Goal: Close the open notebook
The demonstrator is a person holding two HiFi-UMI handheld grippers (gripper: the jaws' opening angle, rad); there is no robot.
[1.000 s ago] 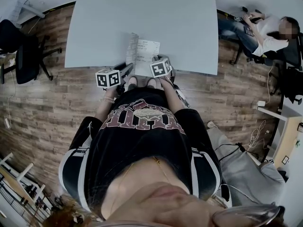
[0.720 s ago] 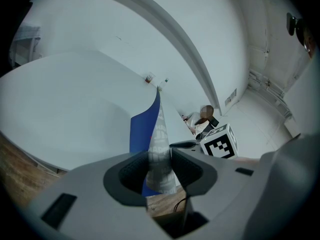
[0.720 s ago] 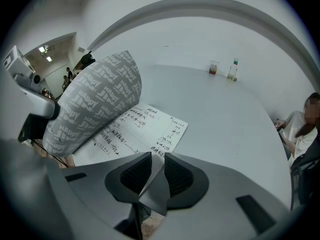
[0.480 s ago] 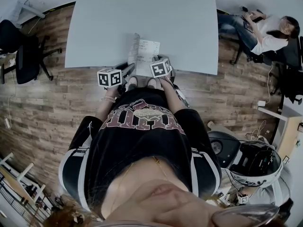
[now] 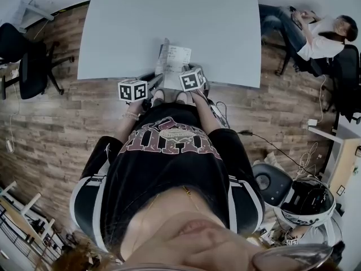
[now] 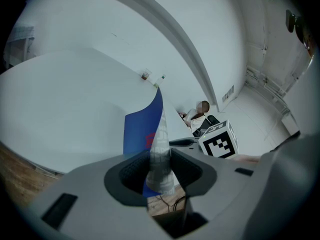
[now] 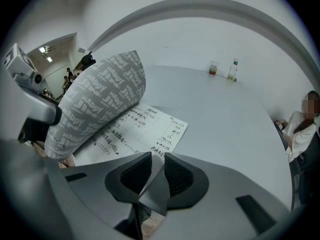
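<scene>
The left gripper (image 6: 161, 170) has its fingers (image 6: 131, 173) set at a middling width and clamped on the front cover (image 6: 144, 134) of the notebook (image 7: 150, 126); the cover runs up between the pads edge-on and stands close to upright, blue on its outer face and grey with repeated lettering on its inner face. The right gripper (image 7: 152, 179) has its fingers (image 7: 181, 176) drawn narrow, pinching the near corner of the notebook's right-hand half; a grey fold of that corner shows between the pads. Just beyond them the written page (image 7: 160, 134) lies flat, lined with handwriting; in the right gripper view the lifted cover bows over the page's left part, patterned side facing the camera. The notebook is half open, at the near edge of the pale grey surface (image 5: 169, 16), directly in front of the person who holds both grippers; the rest of the surface around it is bare. At the far edge stand a small bottle (image 7: 233, 70) and a small box (image 7: 213, 68), side by side, well apart from the notebook. Beyond the surface's right corner a seated person (image 5: 321, 35) is on the wooden floor (image 5: 51, 134); an office chair (image 5: 28, 61) stands off to the left.
</scene>
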